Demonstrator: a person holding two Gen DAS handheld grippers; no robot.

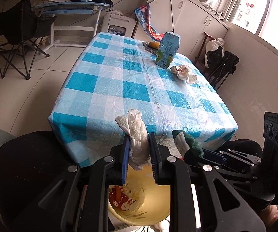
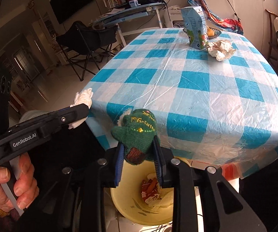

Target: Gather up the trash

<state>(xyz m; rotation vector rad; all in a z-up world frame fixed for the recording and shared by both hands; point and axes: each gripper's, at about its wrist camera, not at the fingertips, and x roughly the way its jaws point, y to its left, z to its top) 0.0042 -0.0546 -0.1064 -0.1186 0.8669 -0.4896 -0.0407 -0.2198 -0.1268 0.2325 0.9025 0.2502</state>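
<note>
Left wrist view looks down on a crumpled white tissue [image 1: 137, 135], twisted and wrinkled, standing up between the two pads of the left claw [image 1: 138, 145]. That claw is nearly closed and pinches the tissue by its middle, over the open mouth of a pale yellow bin [image 1: 154, 208] that sits on the floor just off the near edge of the counter [image 1: 131, 81]. Red wrappers [image 1: 123, 199] and clear plastic lie in the bin's bottom.

Right wrist view shows a small green knitted mitten [image 2: 139, 137] with gold stitched lettering and a brown patch near its cuff. It sits between the pads of the right claw [image 2: 139, 154], which is narrowly parted and grips the mitten at its lower end, directly above the same bin.

Further back on the blue and white checked counter stand a light blue drink carton [image 2: 195, 29], upright, and just beside it a wad of crumpled white paper [image 2: 221, 49]. A dark dish with yellow fruit [image 2: 213, 32] is behind the carton.

Both claws point steeply down and forward, side by side and near one another. A person's hand [image 2: 13, 185] wraps the left claw's handle at the lower left of the right wrist view, fingers curled around the trigger
</note>
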